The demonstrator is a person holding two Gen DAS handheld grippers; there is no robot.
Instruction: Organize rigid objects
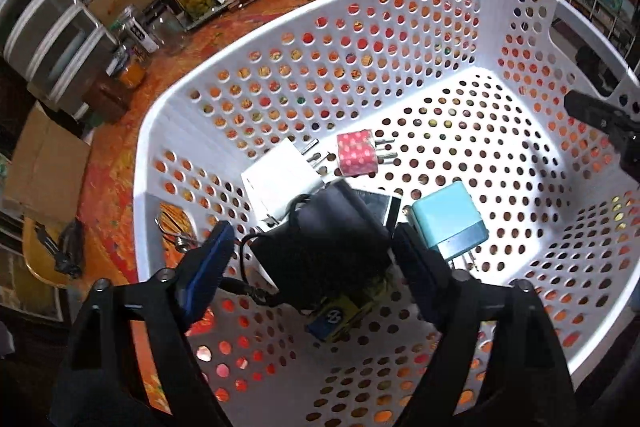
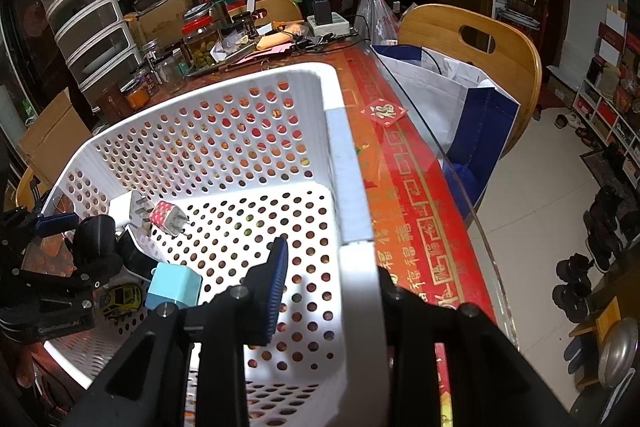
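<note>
Several small rigid things lie together on the perforated floor of the white basket (image 1: 192,99): a white charger (image 1: 276,179), a pink dotted plug (image 1: 357,153), a light blue charger (image 1: 448,219) and a yellow toy car (image 2: 122,299). Your left gripper (image 1: 312,259) is lowered into the basket, and its jaws stand wide apart on both sides of a black adapter (image 1: 332,243). The blue pads are near the adapter, but a gap shows at the left pad, so it is not squeezed. In the left wrist view the adapter covers part of the toy car.

Your right gripper (image 2: 332,291) is at the opposite side of the basket. Its fingers straddle the basket's rim (image 2: 356,267), one finger inside the wall and one outside. I cannot tell if they press the rim or only stand around it.

The basket sits on a red patterned table (image 2: 420,195), with a wooden chair (image 2: 472,43) behind.
</note>
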